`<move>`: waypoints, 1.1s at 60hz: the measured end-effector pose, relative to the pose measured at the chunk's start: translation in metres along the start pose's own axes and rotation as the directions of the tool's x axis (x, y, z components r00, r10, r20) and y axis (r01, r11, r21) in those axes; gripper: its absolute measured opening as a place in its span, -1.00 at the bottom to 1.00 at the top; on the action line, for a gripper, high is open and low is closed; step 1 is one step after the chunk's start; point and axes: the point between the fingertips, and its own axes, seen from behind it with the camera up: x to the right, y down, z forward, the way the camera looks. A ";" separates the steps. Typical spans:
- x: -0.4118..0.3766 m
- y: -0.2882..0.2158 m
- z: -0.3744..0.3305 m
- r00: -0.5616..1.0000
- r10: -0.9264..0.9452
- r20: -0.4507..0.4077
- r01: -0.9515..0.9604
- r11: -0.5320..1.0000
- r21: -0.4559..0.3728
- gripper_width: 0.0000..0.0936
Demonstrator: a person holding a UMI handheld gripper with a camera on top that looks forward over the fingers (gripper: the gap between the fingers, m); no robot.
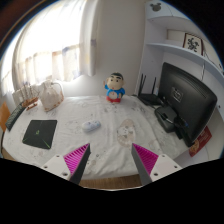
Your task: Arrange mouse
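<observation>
Through the gripper view, my hand-held gripper (110, 163) hangs released and empty above the near edge of the surface (70, 143), the mouse (92, 125) mid-surface well beyond its fingers, so a careless reach could nudge the pale toy (126, 130) beside it.

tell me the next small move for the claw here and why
Probably ease the claw forward and slightly left toward the mouse. The mouse lies on the white desk beyond the fingers, with the black mouse pad to its left. The claw is open and holds nothing, so it seems ready to approach.
</observation>
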 end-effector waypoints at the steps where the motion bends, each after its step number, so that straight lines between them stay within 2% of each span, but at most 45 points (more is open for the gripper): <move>1: -0.005 0.001 0.001 1.000 -0.003 0.007 0.003 1.000 0.002 0.83; 28: -0.089 0.012 0.061 0.992 -0.043 0.121 0.034 0.997 0.071 0.82; 47: -0.112 0.005 0.141 0.992 -0.045 0.117 0.033 0.994 0.100 0.82; 66: -0.128 0.003 0.219 0.993 -0.014 0.116 0.007 0.998 0.064 0.82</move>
